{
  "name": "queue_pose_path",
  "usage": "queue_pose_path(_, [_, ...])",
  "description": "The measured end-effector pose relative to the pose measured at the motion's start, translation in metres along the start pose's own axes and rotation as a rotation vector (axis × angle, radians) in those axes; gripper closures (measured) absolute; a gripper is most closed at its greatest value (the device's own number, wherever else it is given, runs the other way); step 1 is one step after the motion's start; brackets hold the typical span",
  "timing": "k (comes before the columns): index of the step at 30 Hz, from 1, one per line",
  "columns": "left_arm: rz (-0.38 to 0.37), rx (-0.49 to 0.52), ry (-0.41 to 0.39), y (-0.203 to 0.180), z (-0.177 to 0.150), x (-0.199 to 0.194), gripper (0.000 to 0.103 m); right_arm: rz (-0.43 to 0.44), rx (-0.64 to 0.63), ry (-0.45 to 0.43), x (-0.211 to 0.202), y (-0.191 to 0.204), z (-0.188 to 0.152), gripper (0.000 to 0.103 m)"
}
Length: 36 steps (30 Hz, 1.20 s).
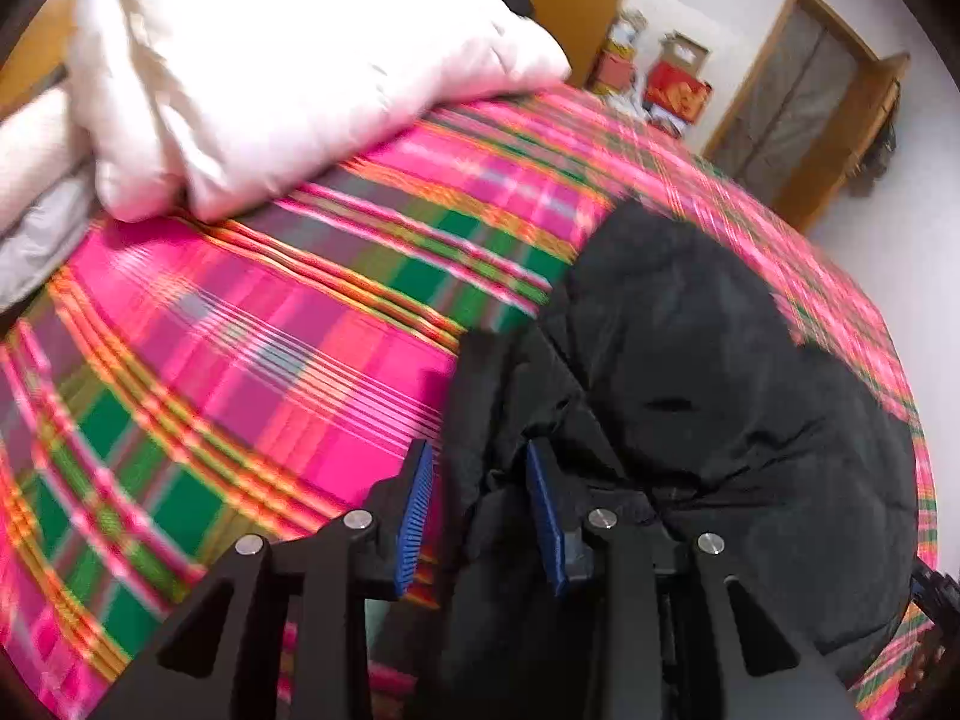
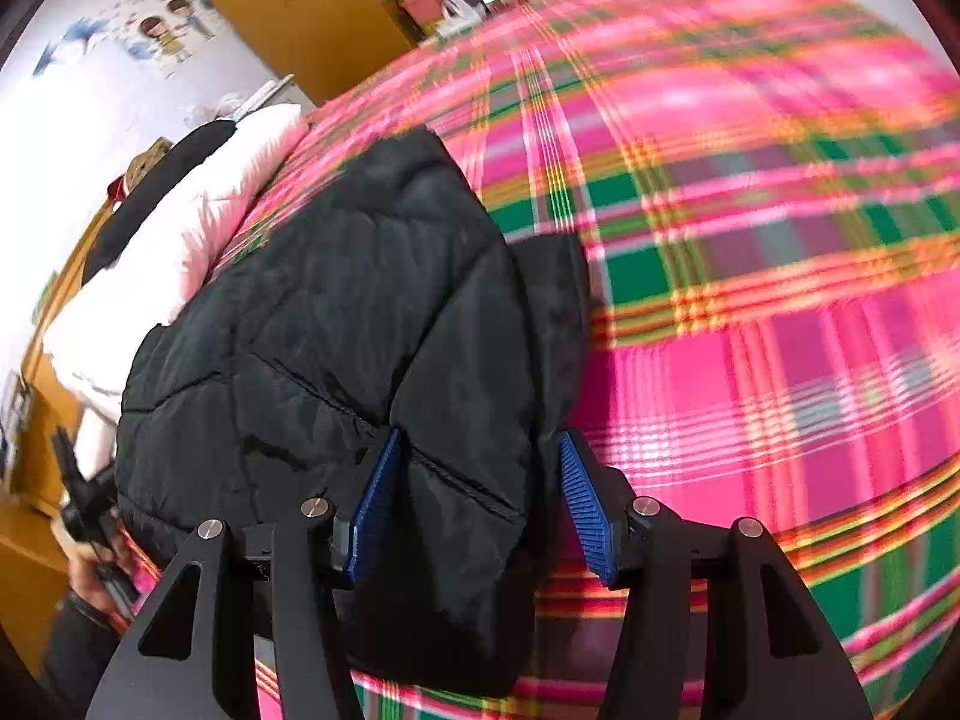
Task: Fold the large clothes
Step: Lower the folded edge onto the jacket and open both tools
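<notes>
The left tool (image 1: 480,510) stands with its blue pads (image 1: 415,516) parted around an edge of the black padded jacket (image 1: 720,396), fabric between them but not visibly pinched; the jacket lies bunched on the pink plaid bed cover (image 1: 240,360), with a white quilted garment (image 1: 270,78) piled well apart at the far left. The right tool (image 2: 477,501) likewise stands apart around a jacket corner, neither pad plainly pressing. Risk, as judged: slippery, springy padding may slump and undo the fold once let go, or catch on a pad as the tools pull away; no brand, label or legible writing is visible.
</notes>
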<state>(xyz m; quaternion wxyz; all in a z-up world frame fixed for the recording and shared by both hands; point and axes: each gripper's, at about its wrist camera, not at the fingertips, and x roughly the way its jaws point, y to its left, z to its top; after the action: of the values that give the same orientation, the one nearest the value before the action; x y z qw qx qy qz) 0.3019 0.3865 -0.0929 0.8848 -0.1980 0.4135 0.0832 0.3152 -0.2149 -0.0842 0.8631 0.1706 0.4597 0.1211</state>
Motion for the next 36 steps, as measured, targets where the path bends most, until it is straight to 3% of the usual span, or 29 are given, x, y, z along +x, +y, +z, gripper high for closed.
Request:
queue_pose_path(4, [0.016, -0.042, -0.078, 0.009, 0.011, -0.032, 0.068, -0.074, -0.051, -0.104, -0.026, 0.015, 0.012, 0.049])
queue_pose_path(7, [-0.045, 0.054, -0.113, -0.022, 0.021, -0.045, 0.068, -0.057, -0.099, -0.138, -0.024, 0.034, 0.025, 0.049])
queue_pose_path(10, [-0.104, 0.151, -0.111, -0.062, 0.030, -0.033, 0.068, -0.037, -0.164, -0.110, 0.000, 0.057, 0.038, 0.049])
queue_pose_path(12, [-0.079, 0.192, -0.083, -0.084, 0.035, -0.011, 0.068, -0.054, -0.189, -0.080, 0.022, 0.065, 0.044, 0.049])
queue_pose_path(16, [-0.034, 0.177, -0.023, -0.087, 0.042, 0.037, 0.068, -0.117, -0.215, 0.027, 0.072, 0.061, 0.054, 0.050])
queue_pose_path(21, [-0.037, 0.176, -0.037, -0.088, 0.042, 0.050, 0.068, -0.119, -0.181, 0.042, 0.087, 0.048, 0.059, 0.052])
queue_pose_path(29, [0.004, 0.197, -0.031, -0.090, 0.043, 0.019, 0.068, -0.124, -0.189, -0.004, 0.049, 0.061, 0.056, 0.051])
queue_pose_path(36, [-0.021, 0.176, -0.061, -0.090, 0.020, -0.048, 0.065, -0.088, -0.214, -0.053, -0.010, 0.074, 0.030, 0.050])
